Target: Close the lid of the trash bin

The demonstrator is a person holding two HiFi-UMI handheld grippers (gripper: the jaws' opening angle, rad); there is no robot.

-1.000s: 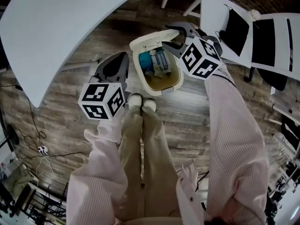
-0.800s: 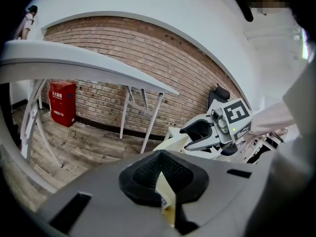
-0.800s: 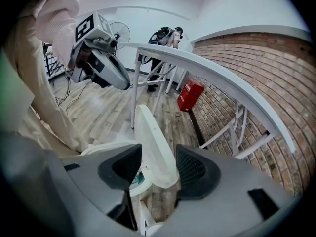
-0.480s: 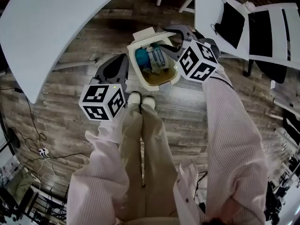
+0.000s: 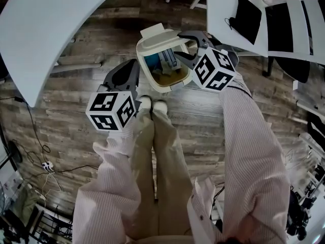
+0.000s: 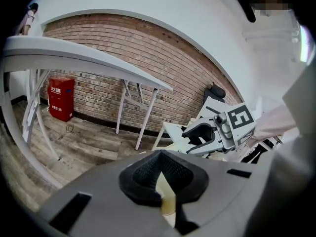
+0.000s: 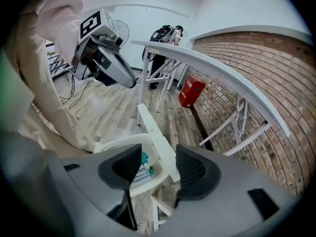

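The cream trash bin (image 5: 177,80) stands on the wood floor just ahead of my feet, with blue and white rubbish inside. Its lid (image 5: 157,33) is raised at the far rim. My right gripper (image 5: 179,44) is at the bin's right side, open. In the right gripper view the lid (image 7: 154,132) stands on edge between the spread jaws of the right gripper (image 7: 158,164), with the bin's opening (image 7: 123,147) to the left of the lid. My left gripper (image 5: 133,62) hovers left of the bin, shut and empty. In its own view the left gripper (image 6: 160,154) shows its pads meeting.
A white table (image 5: 51,29) spans the left. White chairs (image 5: 238,19) with black items are at the right rear. My shoes (image 5: 152,105) nearly touch the bin. Cables (image 5: 45,164) lie at the left. A red box (image 6: 60,99) sits by the brick wall.
The lid shows narrower than before and stands more on edge, and less of the bin's opening shows. The right gripper has stayed at the lid. The left gripper has barely moved.
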